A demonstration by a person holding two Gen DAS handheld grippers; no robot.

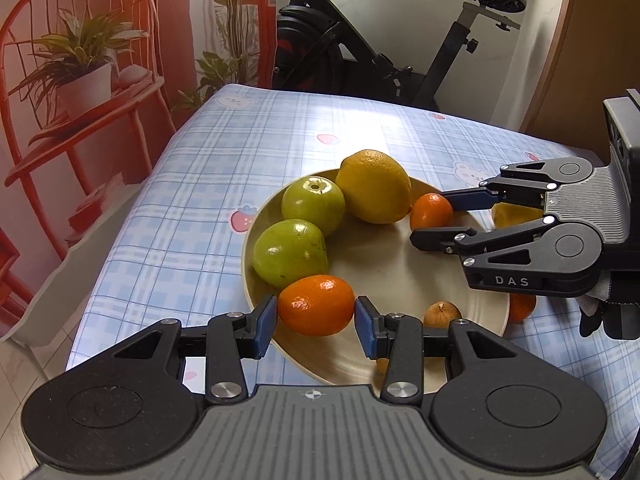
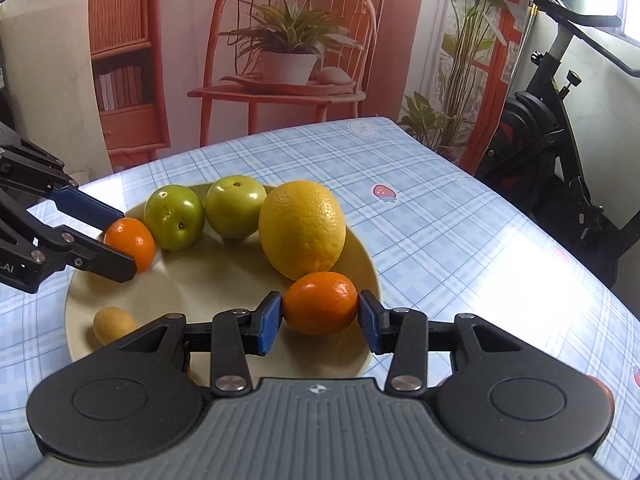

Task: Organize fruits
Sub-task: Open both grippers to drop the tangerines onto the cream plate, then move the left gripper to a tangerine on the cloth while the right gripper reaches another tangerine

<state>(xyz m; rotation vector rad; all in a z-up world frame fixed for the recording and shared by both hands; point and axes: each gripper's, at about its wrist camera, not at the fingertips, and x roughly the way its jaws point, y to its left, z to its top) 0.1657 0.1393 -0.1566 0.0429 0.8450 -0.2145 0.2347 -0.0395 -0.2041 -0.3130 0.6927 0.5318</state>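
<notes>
A cream plate [image 1: 384, 264] on the checked tablecloth holds two green apples [image 1: 313, 203] [image 1: 289, 251] and a large yellow citrus [image 1: 374, 186]. My left gripper [image 1: 316, 322] is shut on a mandarin [image 1: 316, 300] over the plate's near rim. From the right wrist view this gripper [image 2: 124, 244] and its mandarin [image 2: 132, 240] sit at the plate's left side, beside an apple [image 2: 174, 216]. My right gripper [image 2: 320, 322] is shut on a second mandarin [image 2: 320, 300] just below the yellow citrus [image 2: 302, 230]. The left wrist view shows that gripper [image 1: 430, 216] reaching in from the right.
A small tan fruit [image 1: 442, 314] lies on the plate's near side. Off the plate at the right lie another orange fruit [image 1: 522, 308] and a yellow one [image 1: 512, 216], both partly hidden. An exercise bike [image 1: 360, 40] stands behind the table; a printed backdrop hangs at the left.
</notes>
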